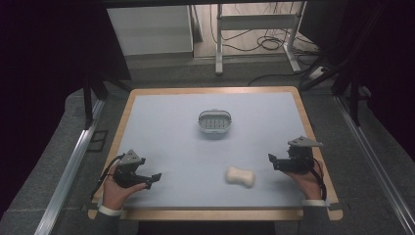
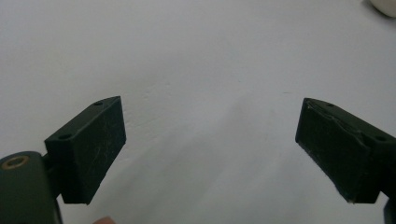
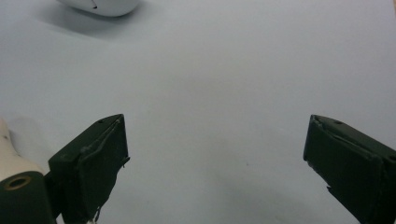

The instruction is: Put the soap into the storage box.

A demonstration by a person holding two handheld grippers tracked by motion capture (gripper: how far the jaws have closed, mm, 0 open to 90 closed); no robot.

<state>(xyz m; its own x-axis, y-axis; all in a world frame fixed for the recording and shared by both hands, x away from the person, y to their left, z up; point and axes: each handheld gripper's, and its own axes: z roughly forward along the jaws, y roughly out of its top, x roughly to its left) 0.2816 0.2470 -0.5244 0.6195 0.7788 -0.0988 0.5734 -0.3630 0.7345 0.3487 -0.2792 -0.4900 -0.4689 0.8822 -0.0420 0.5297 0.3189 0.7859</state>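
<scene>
A cream soap bar point(image 1: 241, 176) lies on the pale blue mat point(image 1: 171, 142), right of centre near the front. An oval grey-white soap dish point(image 1: 214, 122) with a slatted floor stands farther back, at mid-table. My left gripper point(image 1: 154, 179) rests at the front left and points right, open and holding nothing point(image 2: 210, 140); the soap point(image 2: 385, 5) is far off at the top right corner. My right gripper point(image 1: 272, 161) sits to the right of the soap, also open with nothing between its pads point(image 3: 215, 154). The soap point(image 3: 7, 154) shows just left of its left jaw, the dish point(image 3: 100, 5) far ahead.
The mat covers a wooden table point(image 1: 210, 214) whose rim shows all round. Behind the table stand a white desk frame point(image 1: 254, 22) and loose cables point(image 1: 269, 44) on the floor. Metal rails point(image 1: 68, 171) run along both sides.
</scene>
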